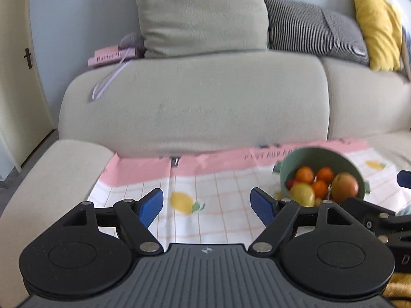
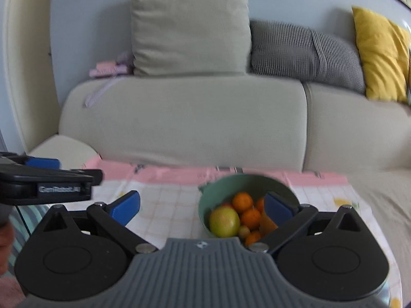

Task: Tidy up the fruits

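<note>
Jaws of both grippers stand wide apart, holding nothing. Left gripper [image 1: 206,205] hovers over a checked cloth [image 1: 226,220] with a printed lemon between its fingers; the green bowl [image 1: 303,159] of fruit sits ahead and off to the right of its jaws. Right gripper [image 2: 203,209] faces the bowl [image 2: 205,205] directly: oranges [image 2: 242,201] and a yellow-green apple [image 2: 224,221] lie just ahead between its fingers, the right blue pad overlapping the bowl's far side. Sofa [image 2: 179,118] with cushions behind
</note>
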Demonstrator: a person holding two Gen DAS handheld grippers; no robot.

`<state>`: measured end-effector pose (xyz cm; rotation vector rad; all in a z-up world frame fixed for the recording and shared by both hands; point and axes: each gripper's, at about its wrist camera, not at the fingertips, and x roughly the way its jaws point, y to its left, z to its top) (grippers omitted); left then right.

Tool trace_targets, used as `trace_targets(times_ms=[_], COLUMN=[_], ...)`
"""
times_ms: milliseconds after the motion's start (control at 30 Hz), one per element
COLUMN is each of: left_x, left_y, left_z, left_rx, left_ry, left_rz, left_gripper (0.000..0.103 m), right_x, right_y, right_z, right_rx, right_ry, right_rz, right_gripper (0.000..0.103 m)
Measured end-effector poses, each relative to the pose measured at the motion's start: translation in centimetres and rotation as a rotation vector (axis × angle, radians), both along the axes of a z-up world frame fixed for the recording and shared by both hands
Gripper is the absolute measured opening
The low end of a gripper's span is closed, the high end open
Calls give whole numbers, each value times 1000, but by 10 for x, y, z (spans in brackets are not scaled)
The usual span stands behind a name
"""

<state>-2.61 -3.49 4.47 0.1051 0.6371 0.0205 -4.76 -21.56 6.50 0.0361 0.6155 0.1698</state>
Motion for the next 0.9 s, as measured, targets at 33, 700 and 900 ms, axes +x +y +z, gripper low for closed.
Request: trace_targets(times_ms=[33,700,900], left_x=[0,12,13], left_y=[0,-9,-9], left_z=[-4,-39,-38], left_rx=[-1,41,43], left_ry=[18,172,171], left_rz=[-3,-30,-29], left_gripper=[90,90,90], right_x=[2,20,19], right_y=[-3,-1,0], right_z=[-6,-51,-50], right_rx=[-2,-67,-68], right_ry=[20,171,169], right_rz=[-11,-36,-37], right_gripper=[99,99,99])
